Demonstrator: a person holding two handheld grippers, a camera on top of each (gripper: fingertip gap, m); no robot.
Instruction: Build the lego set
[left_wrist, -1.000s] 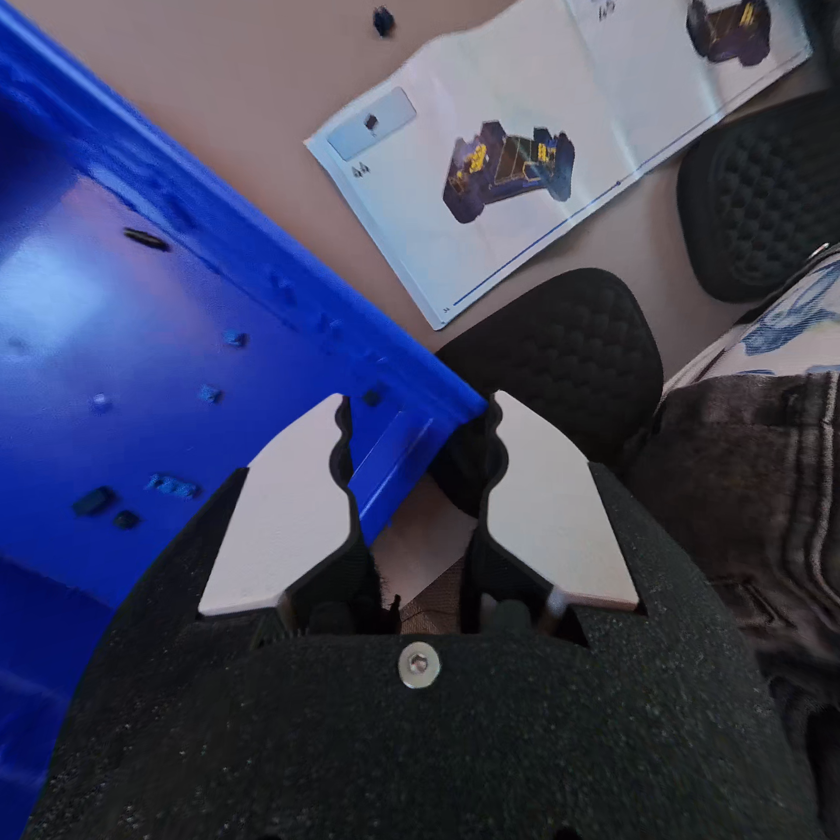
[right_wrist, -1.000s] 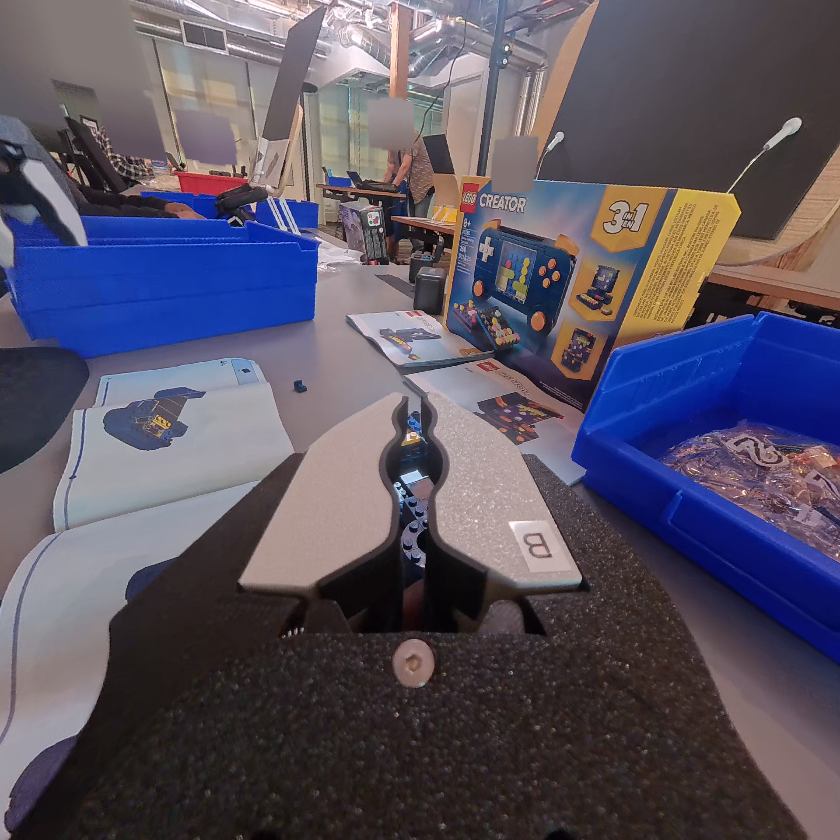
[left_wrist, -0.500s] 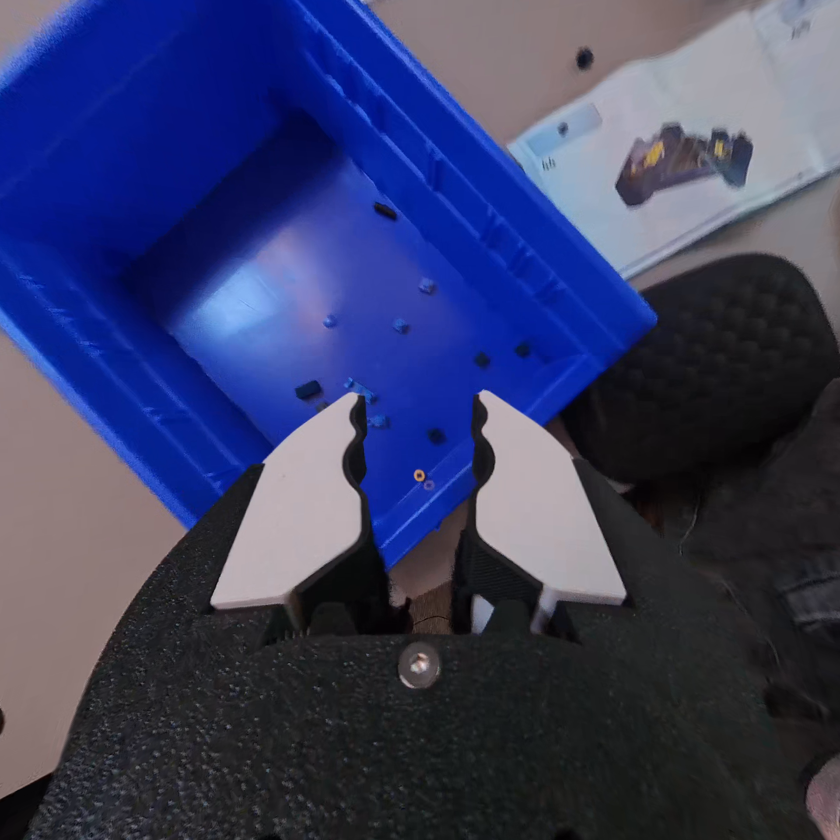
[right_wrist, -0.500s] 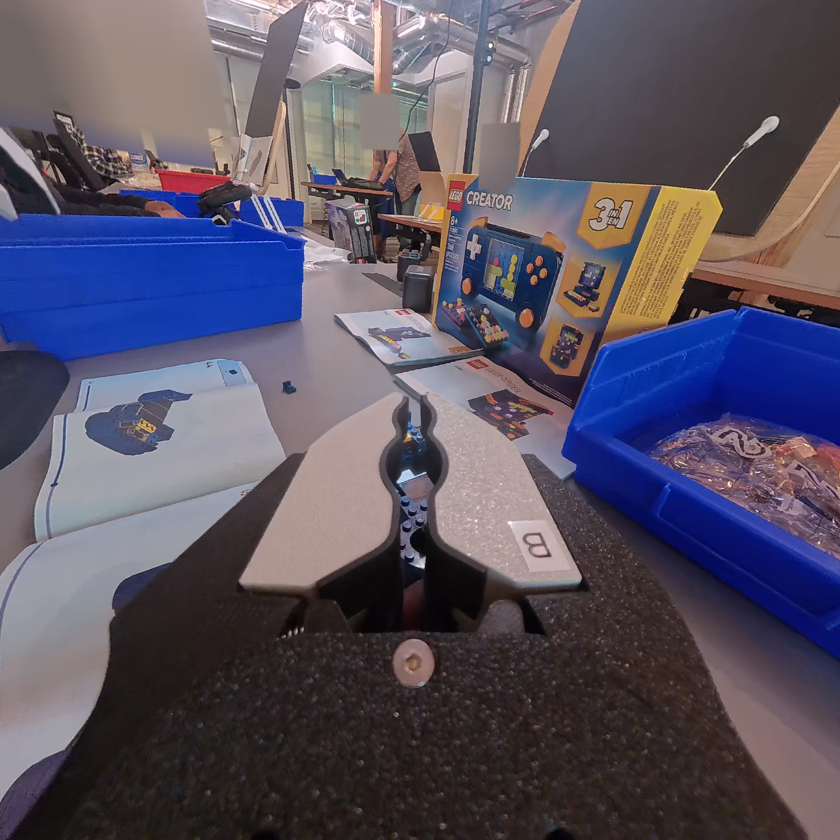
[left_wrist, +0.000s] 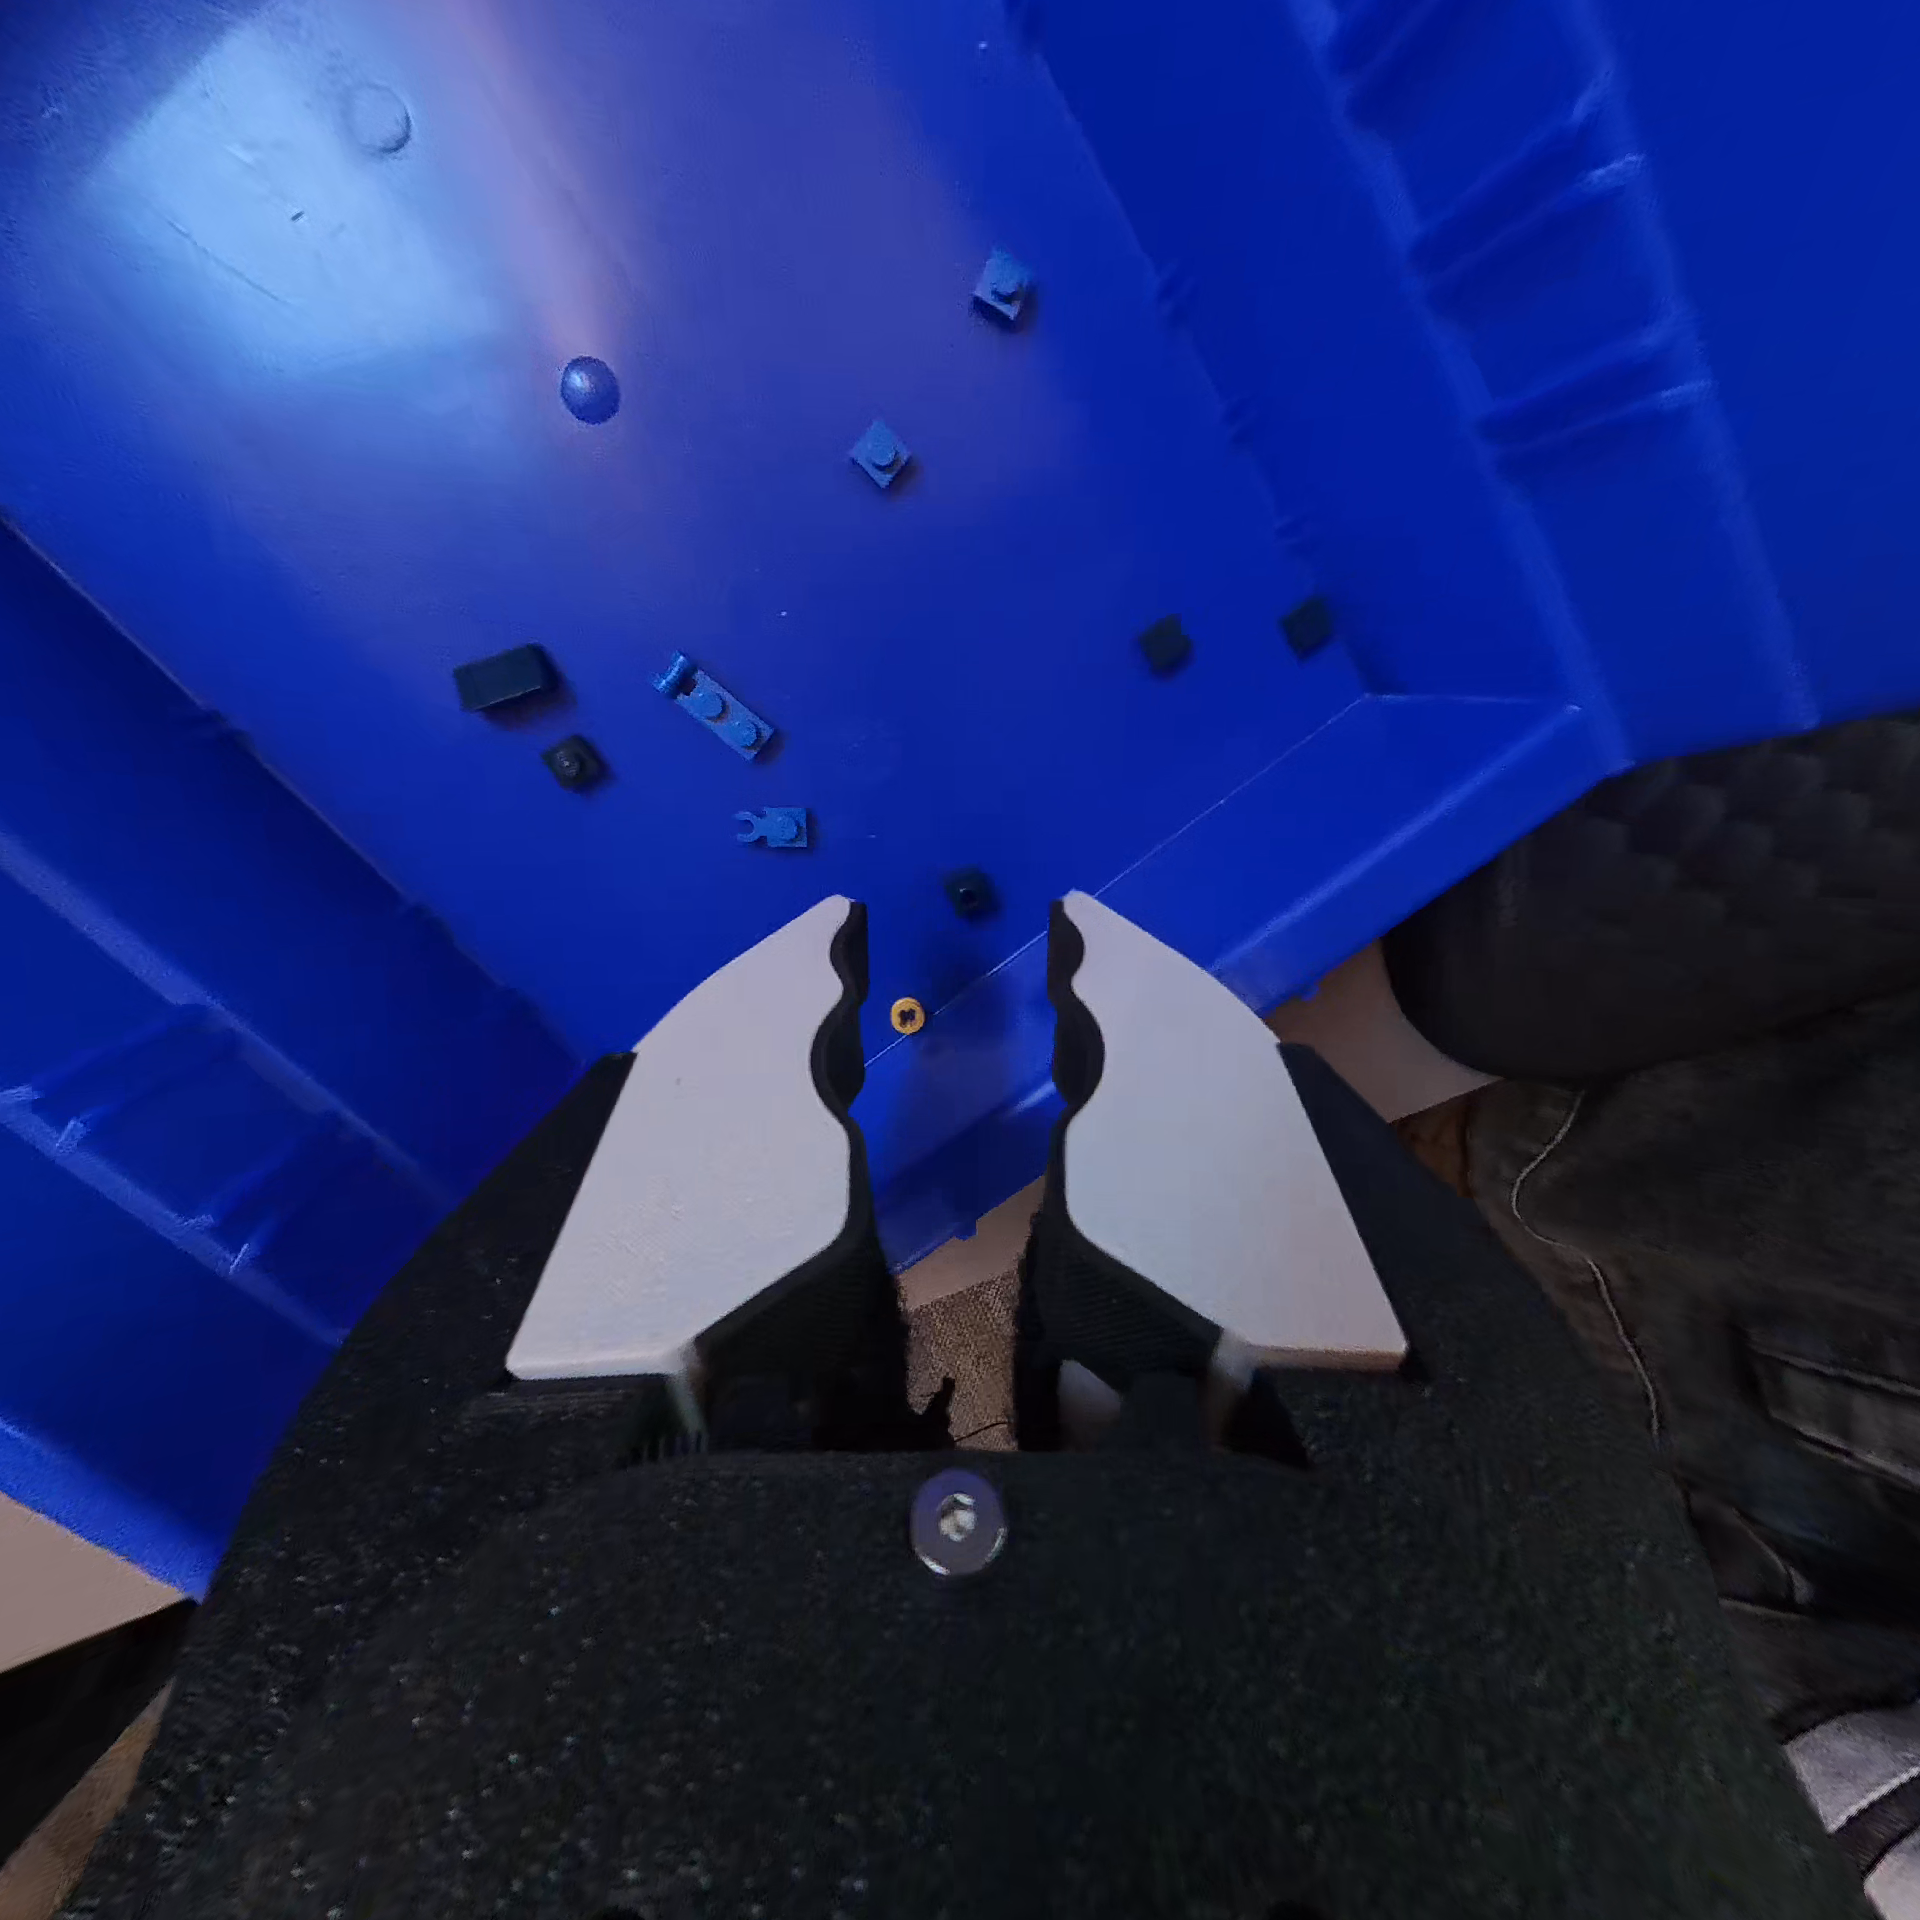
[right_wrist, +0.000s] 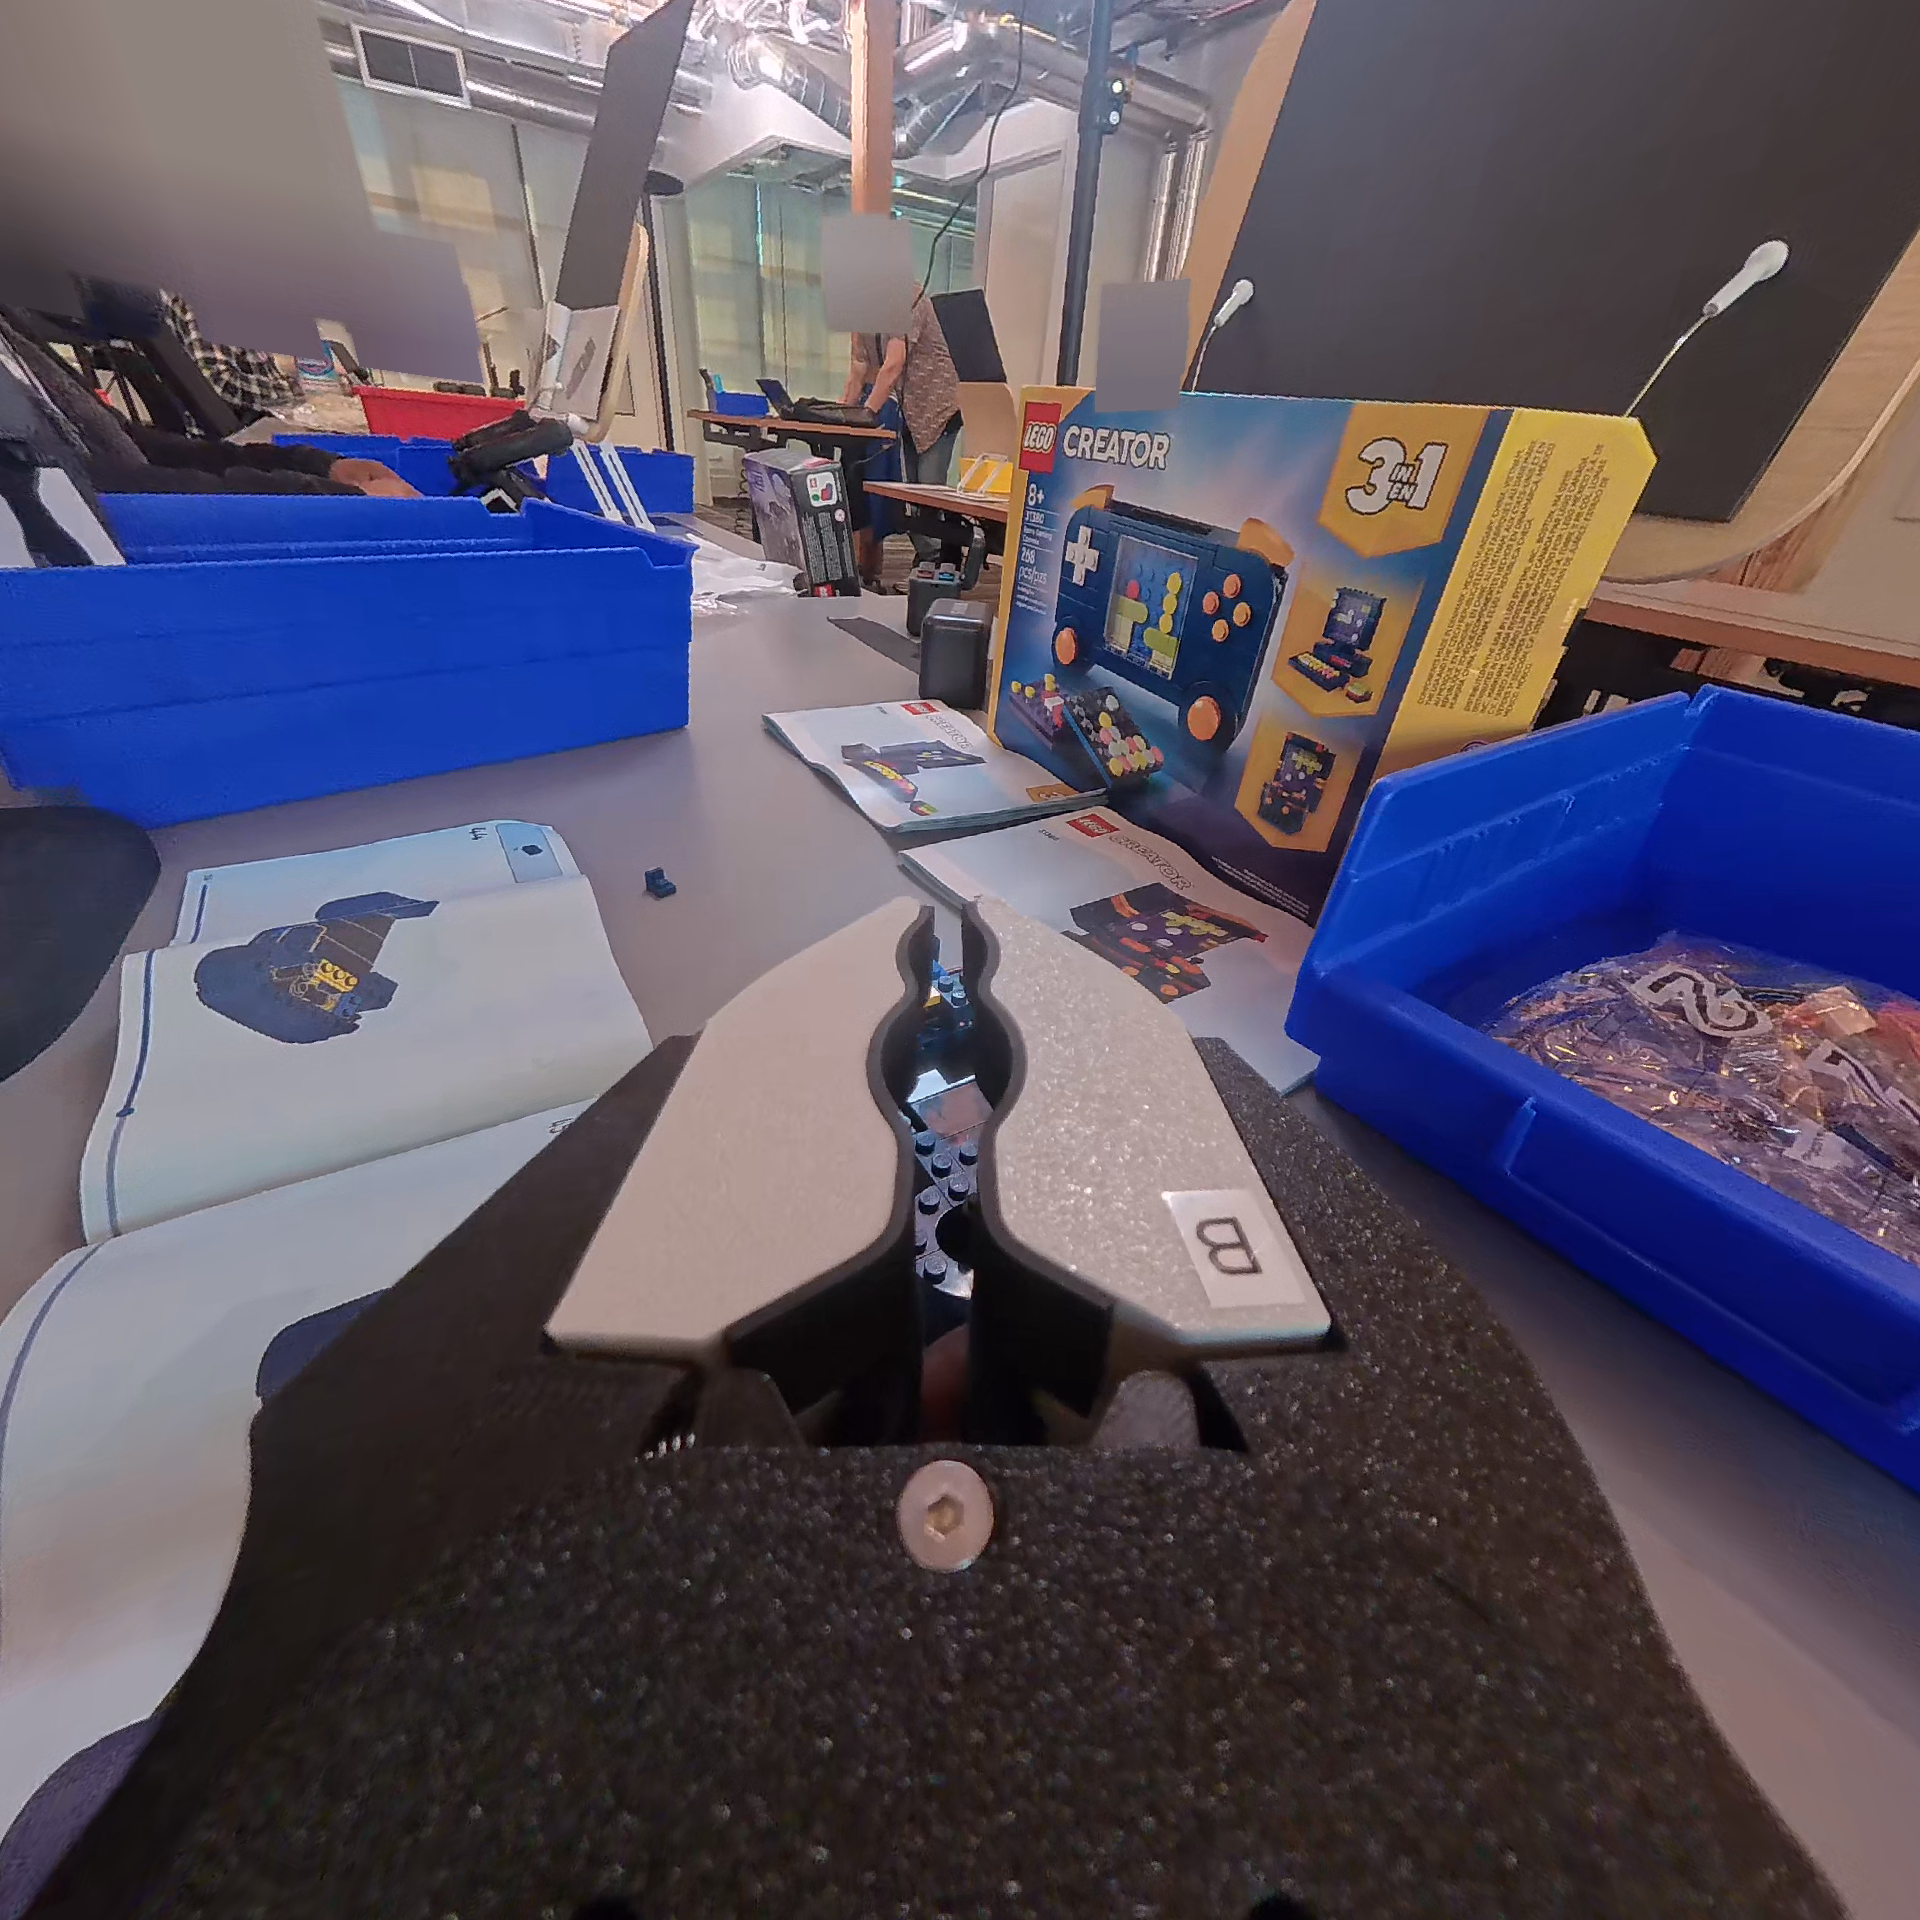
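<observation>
The left claw (left_wrist: 954, 914) hangs over a bin (left_wrist: 1455, 810), its fingers apart, with a small round stud (left_wrist: 907, 1014) on the bin floor between them and a small square piece (left_wrist: 966, 891) just ahead; other small pieces lie scattered farther in; the right claw (right_wrist: 945, 920) is closed on a brick assembly (right_wrist: 940, 1122) over the surface (right_wrist: 769, 821); an open booklet (right_wrist: 343, 997) lies to its left, a loose small brick (right_wrist: 658, 883) beyond that; two closed booklets (right_wrist: 914, 764) lie ahead before an upright box (right_wrist: 1278, 613); a bin of bags (right_wrist: 1621, 987) sits right; a long bin (right_wrist: 343, 655) stands far left.
</observation>
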